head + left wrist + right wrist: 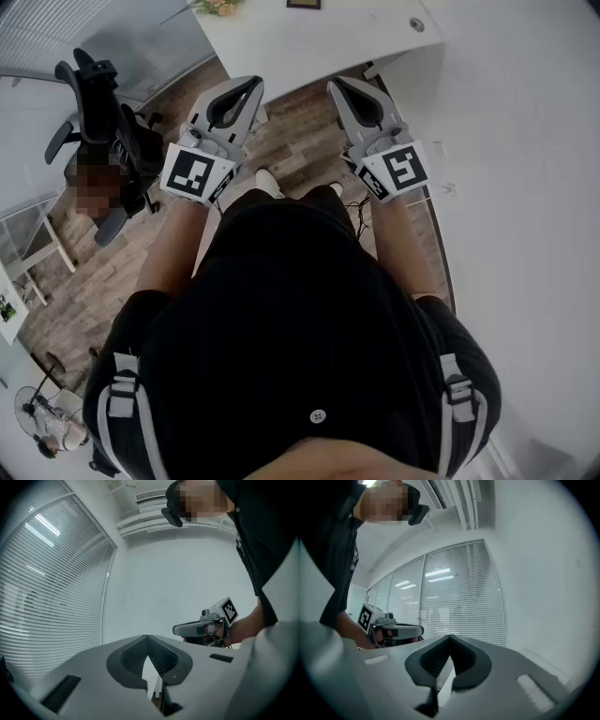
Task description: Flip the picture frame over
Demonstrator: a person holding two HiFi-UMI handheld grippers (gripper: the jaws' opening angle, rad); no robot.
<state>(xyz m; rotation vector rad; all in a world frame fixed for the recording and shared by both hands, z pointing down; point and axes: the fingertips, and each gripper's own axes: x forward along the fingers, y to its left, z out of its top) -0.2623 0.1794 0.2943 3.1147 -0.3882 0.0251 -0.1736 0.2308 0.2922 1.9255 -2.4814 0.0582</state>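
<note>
A small dark object, apparently the picture frame, lies on the white table and is cut off by the top edge of the head view. Both grippers are held level in front of my torso, well short of the table. My left gripper has its jaws meeting at the tip with nothing between them. My right gripper is shut and empty too. The left gripper view shows its closed tip against a bare wall, with the right gripper beside it. The right gripper view shows its closed tip against window blinds.
A black office chair stands at the left on the wooden floor. Flowers sit at the table's far left corner. A white wall runs along the right. A standing fan is at the bottom left.
</note>
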